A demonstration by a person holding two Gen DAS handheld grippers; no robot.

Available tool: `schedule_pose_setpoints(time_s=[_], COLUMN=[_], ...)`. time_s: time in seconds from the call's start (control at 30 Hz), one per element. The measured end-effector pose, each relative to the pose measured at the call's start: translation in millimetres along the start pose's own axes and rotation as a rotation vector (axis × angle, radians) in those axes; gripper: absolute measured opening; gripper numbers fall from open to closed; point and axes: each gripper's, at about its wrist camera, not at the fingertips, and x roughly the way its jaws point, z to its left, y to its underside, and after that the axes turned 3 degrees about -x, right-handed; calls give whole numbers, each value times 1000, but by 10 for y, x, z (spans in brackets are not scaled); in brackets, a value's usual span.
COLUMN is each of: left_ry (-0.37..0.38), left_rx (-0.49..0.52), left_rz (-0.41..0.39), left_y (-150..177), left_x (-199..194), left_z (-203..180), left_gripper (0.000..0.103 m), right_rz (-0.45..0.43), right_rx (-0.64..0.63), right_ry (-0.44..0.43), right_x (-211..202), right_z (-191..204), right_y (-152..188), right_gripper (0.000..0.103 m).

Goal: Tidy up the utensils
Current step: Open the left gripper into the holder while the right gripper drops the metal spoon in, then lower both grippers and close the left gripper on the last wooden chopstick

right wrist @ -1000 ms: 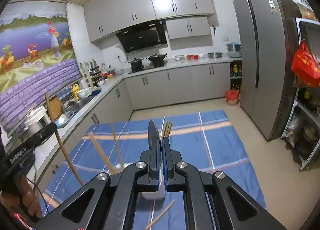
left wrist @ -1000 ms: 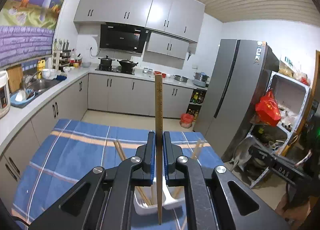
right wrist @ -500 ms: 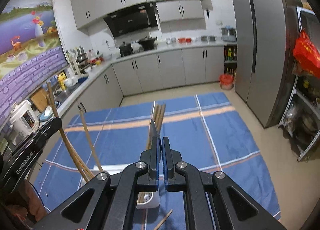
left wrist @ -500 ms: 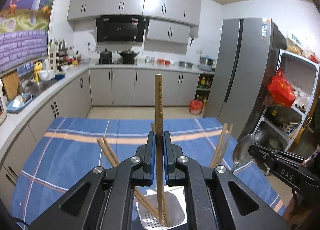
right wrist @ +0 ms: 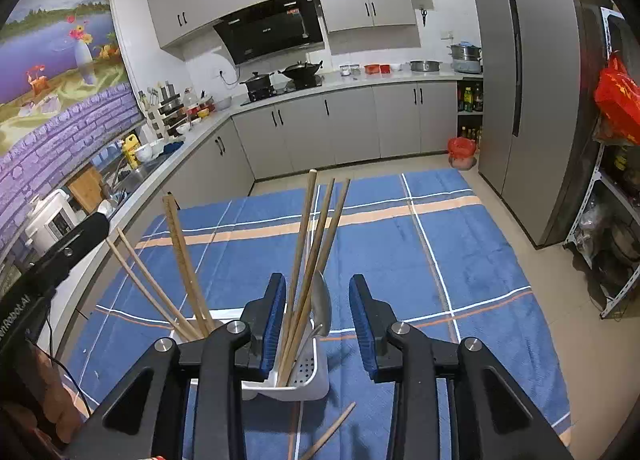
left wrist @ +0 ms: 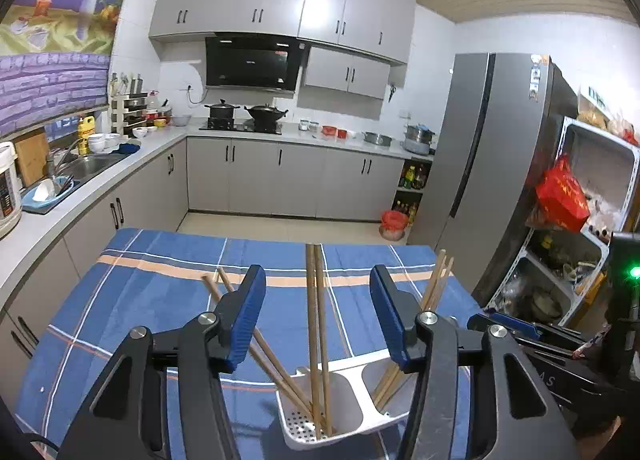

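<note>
Left gripper (left wrist: 318, 310) with jaws apart, just opened, blue pads (left wrist: 246, 320) clear of everything; two upright chopsticks (left wrist: 316, 324) standing free between them, touched by neither pad. Right gripper (right wrist: 318, 316) likewise parted, just opened, nothing pinched; a spoon (right wrist: 322, 306) and three chopsticks (right wrist: 316, 244) rising in the gap, loose.

One white holder (left wrist: 348, 396) on the blue plaid cloth (left wrist: 132, 300), split into two compartments. In the left wrist view: left compartment with four chopsticks, two upright and two leaning left (left wrist: 240, 320); right compartment with a leaning bunch (left wrist: 434, 284), count unclear there. In the right wrist view: near compartment (right wrist: 308, 374) holding three chopsticks plus one metal spoon; far compartment holding four, two thin ones leaning left (right wrist: 140, 284) and a thicker pair (right wrist: 184, 260) beside them, whether two sticks or one hard to tell. One more chopstick (right wrist: 332, 430) flat on the cloth just in front of the holder, outside it.

Part of the left gripper's black body (right wrist: 52, 260) at that view's left edge.
</note>
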Motion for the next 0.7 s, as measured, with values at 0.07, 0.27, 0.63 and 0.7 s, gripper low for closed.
schedule_pose_setpoints(time_s=[0.07,0.27,0.63,0.7], left_ry=[-3,-37,-105,-97], left_rx=[-8,-23,-58,-81], left_rz=[-12,-26,250,310], left_y=[-16,76,1168,1380], left_x=[-145,-572,-953,-971], left_z=[31,89,306,340], left_gripper=[56,69,71,71], right_rz=[-9,44,322,353], right_rx=[5,14,75,71], right_ry=[1,7,-122,-170], right_x=[-106,-346,-341,-283], right_z=[-12,-104,-299,-233], right_y=[45,384,1649,1831], right_gripper=[45,52,53,53])
